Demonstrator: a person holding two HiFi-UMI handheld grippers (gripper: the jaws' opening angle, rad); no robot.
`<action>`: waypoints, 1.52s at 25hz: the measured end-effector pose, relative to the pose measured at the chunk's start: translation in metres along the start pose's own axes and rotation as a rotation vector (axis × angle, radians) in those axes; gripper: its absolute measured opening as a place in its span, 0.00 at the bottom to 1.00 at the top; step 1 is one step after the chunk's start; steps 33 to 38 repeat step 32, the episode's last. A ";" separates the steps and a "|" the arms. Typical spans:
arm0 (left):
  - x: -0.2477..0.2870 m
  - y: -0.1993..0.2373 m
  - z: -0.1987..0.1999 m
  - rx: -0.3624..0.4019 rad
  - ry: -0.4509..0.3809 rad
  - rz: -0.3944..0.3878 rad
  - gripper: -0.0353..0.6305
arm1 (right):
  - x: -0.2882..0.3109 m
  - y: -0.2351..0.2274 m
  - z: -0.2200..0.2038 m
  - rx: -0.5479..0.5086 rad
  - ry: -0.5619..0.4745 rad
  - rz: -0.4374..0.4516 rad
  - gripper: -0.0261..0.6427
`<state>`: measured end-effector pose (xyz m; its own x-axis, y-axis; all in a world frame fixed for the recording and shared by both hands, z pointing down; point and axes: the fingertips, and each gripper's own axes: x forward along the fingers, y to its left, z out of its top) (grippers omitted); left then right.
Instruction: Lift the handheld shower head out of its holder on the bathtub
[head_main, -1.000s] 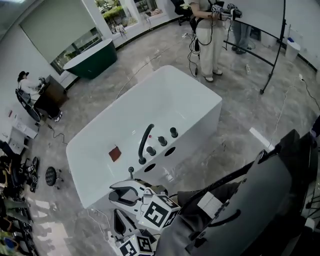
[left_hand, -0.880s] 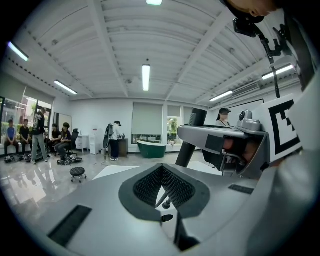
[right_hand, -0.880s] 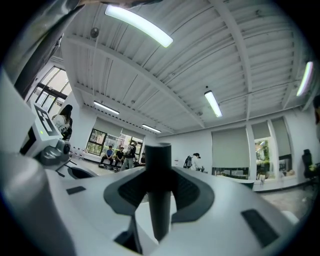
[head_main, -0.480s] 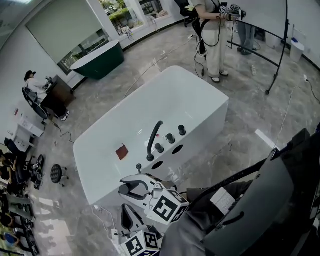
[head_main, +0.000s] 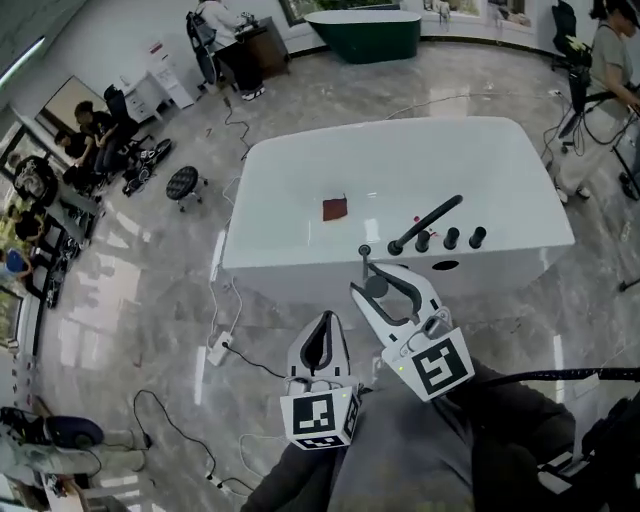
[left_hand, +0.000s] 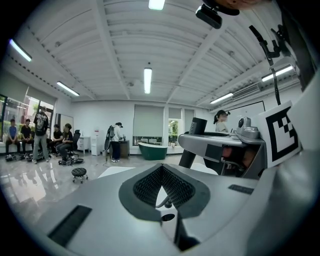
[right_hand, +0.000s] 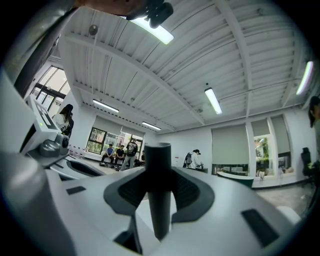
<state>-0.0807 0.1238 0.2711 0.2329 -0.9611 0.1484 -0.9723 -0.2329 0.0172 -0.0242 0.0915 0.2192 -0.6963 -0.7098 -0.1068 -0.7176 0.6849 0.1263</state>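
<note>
The black handheld shower head (head_main: 428, 222) lies slanted on the near rim of the white bathtub (head_main: 300, 265), its lower end in the holder beside three black knobs (head_main: 450, 238). My right gripper (head_main: 360, 278) sits just short of that rim, near a small black post (head_main: 364, 250), left of the shower head and apart from it. Its jaws stand wide, shut on an upright dark cylinder (right_hand: 157, 190). My left gripper (head_main: 325, 320) hangs lower and farther from the tub. The left gripper's (left_hand: 160, 170) pads meet at their tips with nothing between them.
A red-brown patch (head_main: 334, 208) lies inside the tub. A power strip with cables (head_main: 220, 350) trails on the marble floor at the left. A stool (head_main: 183, 182) and seated people (head_main: 90, 130) are at the far left, a green tub (head_main: 362, 35) at the back, and a person (head_main: 600, 60) at the right.
The head view has swung round, so the tub now lies across the top of the picture. Both grippers have moved toward the tub's near rim; the right one still carries the dark cylinder.
</note>
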 end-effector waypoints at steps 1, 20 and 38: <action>0.003 0.001 -0.004 -0.001 0.001 -0.003 0.06 | 0.001 -0.001 -0.005 0.002 0.007 -0.005 0.24; 0.007 0.022 -0.018 -0.014 0.023 0.070 0.06 | 0.022 0.002 -0.027 -0.015 0.051 0.068 0.24; 0.020 0.023 -0.007 -0.020 0.033 0.072 0.06 | 0.031 -0.011 -0.020 -0.010 0.057 0.070 0.24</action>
